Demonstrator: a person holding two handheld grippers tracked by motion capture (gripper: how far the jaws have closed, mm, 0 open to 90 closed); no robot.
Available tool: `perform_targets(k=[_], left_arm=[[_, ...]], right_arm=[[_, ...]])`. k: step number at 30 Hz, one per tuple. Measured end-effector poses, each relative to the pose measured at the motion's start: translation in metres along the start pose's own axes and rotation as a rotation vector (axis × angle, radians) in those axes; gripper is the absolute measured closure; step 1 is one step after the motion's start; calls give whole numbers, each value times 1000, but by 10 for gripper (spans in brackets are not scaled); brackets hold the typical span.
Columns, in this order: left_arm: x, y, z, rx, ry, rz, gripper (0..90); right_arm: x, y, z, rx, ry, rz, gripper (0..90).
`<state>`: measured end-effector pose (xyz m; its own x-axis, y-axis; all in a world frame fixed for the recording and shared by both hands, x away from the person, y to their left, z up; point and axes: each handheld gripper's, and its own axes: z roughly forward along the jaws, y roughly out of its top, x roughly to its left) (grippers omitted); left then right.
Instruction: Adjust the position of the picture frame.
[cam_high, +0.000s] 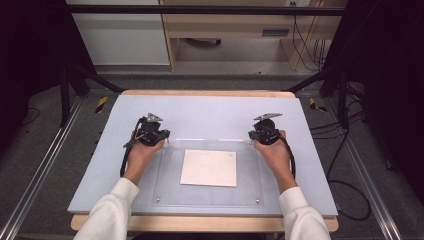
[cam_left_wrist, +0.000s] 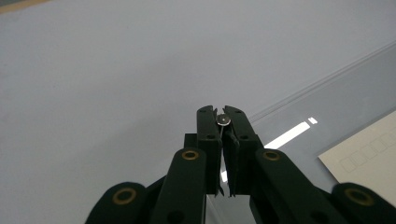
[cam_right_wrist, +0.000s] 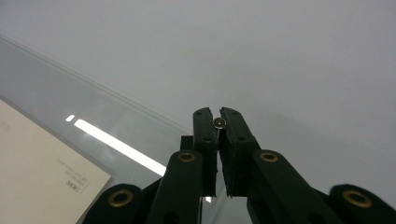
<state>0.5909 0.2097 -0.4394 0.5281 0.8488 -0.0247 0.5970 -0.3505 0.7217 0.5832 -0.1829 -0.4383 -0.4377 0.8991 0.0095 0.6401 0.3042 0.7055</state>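
Step in hand: looks like we're gripping the clear acrylic sheet (cam_high: 207, 200) by its two far corner studs, ready to lift it off the paper (cam_high: 209, 168) lying under it.

Left gripper (cam_high: 161, 138): jaws pinched nearly together on the small round stud (cam_left_wrist: 223, 120) at the sheet's far left corner; in the left gripper view the stud sits right between the tips.

Right gripper (cam_high: 252, 137): same deal, jaws squeezed narrow around the stud (cam_right_wrist: 219, 123) at the far right corner.

Where the thing is: the sheet lies flat in the middle of the grey mat (cam_high: 210, 112), paper centred beneath it, near corners close to our side of the table.

Hand pose: both forearms come in from the bottom, spread apart, hands mirrored at the sheet's far edge, grippers pointing forward and down.

Next move, our guess: raise both hands together and level, or the sheet will twist and one stud could slip out. Going slow should also stop the paper from sticking and dragging along.
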Motion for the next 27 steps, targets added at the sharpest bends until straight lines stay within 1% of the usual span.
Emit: perform_targets(k=[1,2,3,4,5,6,7,8,12,13,14,15,16,17,18,20,23,24,25,26,27], left_arm=[[2,2,1,11,-8,-9,849],[4,6,2,35,-18,-22,849],[4,6,2,35,-18,-22,849],[7,10,4,54,-29,-41,849],[7,10,4,54,-29,-41,849],[9,13,5,69,-41,-53,848],[9,13,5,69,-41,-53,849],[9,15,6,83,-43,-52,849],[10,16,6,100,-55,-38,849],[10,16,6,102,-55,-35,849],[10,16,6,101,-52,-34,849],[10,17,6,106,-51,-32,849],[10,17,6,108,-51,-31,849],[9,17,5,112,-50,-28,849],[9,17,5,116,-48,-22,849],[8,17,5,115,-43,-21,849],[9,17,6,114,-47,-25,849],[9,17,6,114,-47,-25,848],[9,17,6,114,-48,-25,848],[9,16,5,116,-49,-22,848],[9,16,5,117,-50,-21,848]], right_arm=[[-1,2,1,14,4,7,857],[-3,5,2,30,15,27,857],[-5,7,3,44,25,40,857],[-7,9,4,55,37,55,857],[-7,9,4,55,37,55,857],[-10,13,6,77,55,65,856],[-10,13,6,77,55,65,856],[-12,15,6,87,69,76,854],[-13,14,6,87,78,67,849],[-12,12,5,73,77,60,847],[-12,12,5,73,77,60,847],[-12,9,4,56,81,63,837],[-12,9,4,56,81,63,837],[-12,5,2,28,78,62,778],[-13,4,1,18,68,54,750],[-13,-1,-2,-12,62,41,714],[-12,-7,-12,-55,34,20,635],[-12,-9,-15,-61,26,15,588],[-12,-9,-15,-61,26,15,588],[-12,-12,-19,-72,14,2,560],[-9,-17,-27,-97,4,-13,499]])
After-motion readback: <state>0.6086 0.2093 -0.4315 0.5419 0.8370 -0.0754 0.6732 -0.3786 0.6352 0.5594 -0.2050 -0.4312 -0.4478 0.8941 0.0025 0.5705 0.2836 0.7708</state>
